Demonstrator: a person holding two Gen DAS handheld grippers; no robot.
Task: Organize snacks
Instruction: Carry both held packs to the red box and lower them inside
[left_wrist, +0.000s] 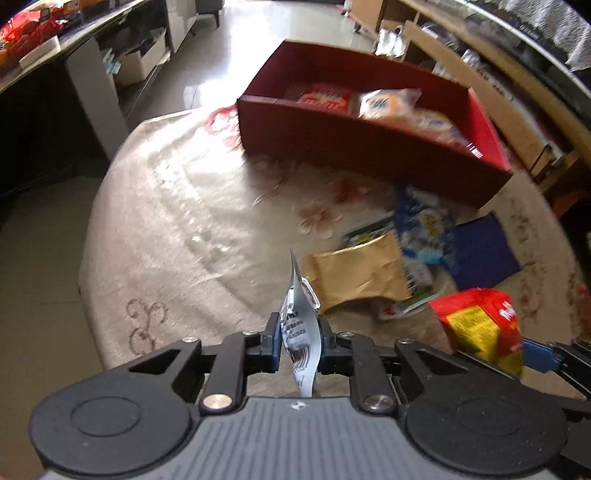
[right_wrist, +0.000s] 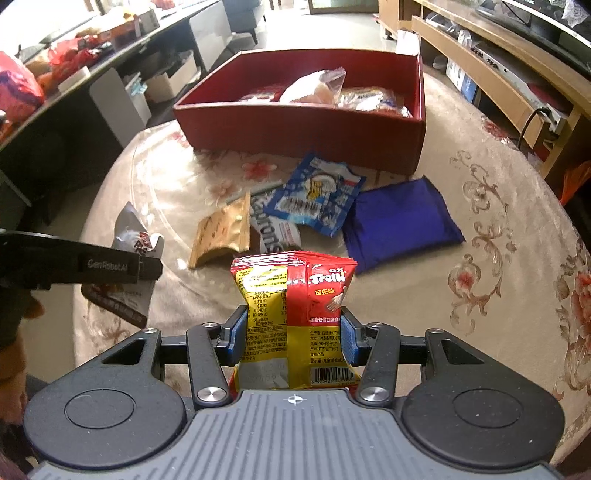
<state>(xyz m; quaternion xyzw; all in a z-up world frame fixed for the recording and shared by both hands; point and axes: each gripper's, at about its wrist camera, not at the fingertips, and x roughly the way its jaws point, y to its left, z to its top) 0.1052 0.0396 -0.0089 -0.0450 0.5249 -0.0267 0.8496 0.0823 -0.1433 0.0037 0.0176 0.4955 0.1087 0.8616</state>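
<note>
Silver foil of a thin snack packet (left_wrist: 300, 325) stands edge-on in the left wrist view, pinched between the closed jaws of the left gripper (left_wrist: 298, 341) above the flowered tablecloth (left_wrist: 177, 221). Far behind it sits the red box (left_wrist: 354, 144) with some packets inside; a brown pouch (left_wrist: 356, 271) lies near on the right. In the right wrist view, the right gripper (right_wrist: 293, 338) is clamped on a red and yellow gummy bag (right_wrist: 295, 317), held upright. Beyond it on the cloth lie a blue and white packet (right_wrist: 317, 195) and, to its right, a dark blue pouch (right_wrist: 400, 223). The left gripper with its packet shows at the left edge.
</note>
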